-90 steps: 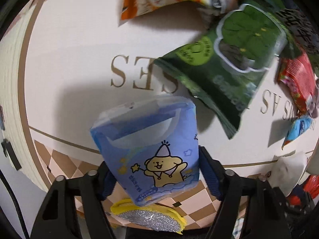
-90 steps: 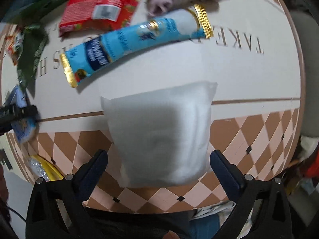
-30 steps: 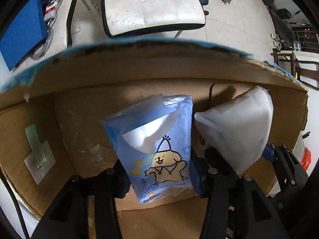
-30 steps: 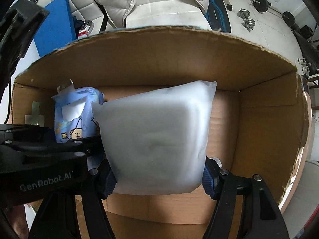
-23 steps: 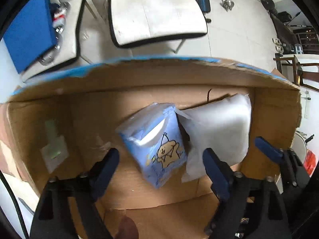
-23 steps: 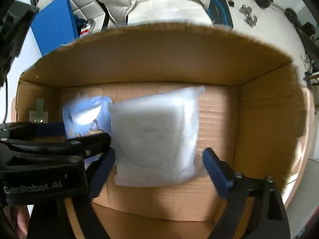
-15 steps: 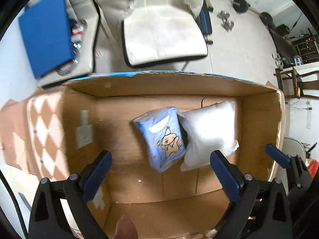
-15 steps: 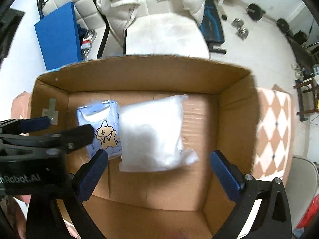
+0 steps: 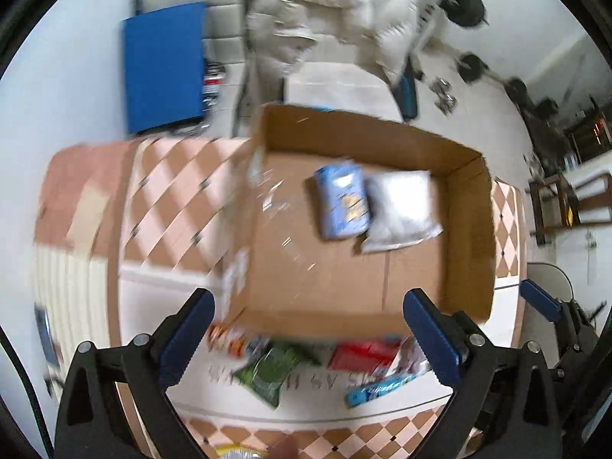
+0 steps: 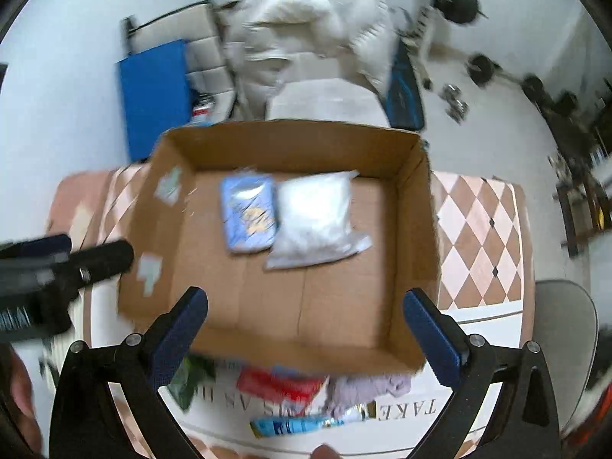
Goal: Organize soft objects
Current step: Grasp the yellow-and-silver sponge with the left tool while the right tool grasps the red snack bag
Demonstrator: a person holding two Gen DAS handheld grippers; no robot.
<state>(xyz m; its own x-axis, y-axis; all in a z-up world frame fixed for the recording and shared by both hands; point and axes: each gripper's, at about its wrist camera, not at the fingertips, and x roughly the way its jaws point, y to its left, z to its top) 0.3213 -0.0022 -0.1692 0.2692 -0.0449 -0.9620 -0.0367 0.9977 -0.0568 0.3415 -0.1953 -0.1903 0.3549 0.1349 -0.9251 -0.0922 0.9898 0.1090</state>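
Right wrist view looks down into the cardboard box (image 10: 417,252), where the blue tissue pack (image 10: 248,214) and white plastic pouch (image 10: 315,218) lie side by side, touching, in the upper middle of the floor; both run lengthwise toward the far wall, leaving bare cardboard below and left. Right gripper (image 10: 304,323) and left gripper (image 9: 308,327) hang wide open, holding nothing. Snack packets (image 9: 273,373) lie along the box's near edge.

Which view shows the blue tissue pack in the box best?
Right wrist: the blue tissue pack lies near frame centre in the cardboard box, touching the white bag. The left wrist view shows the pack smaller, blurrier, and off to the right.
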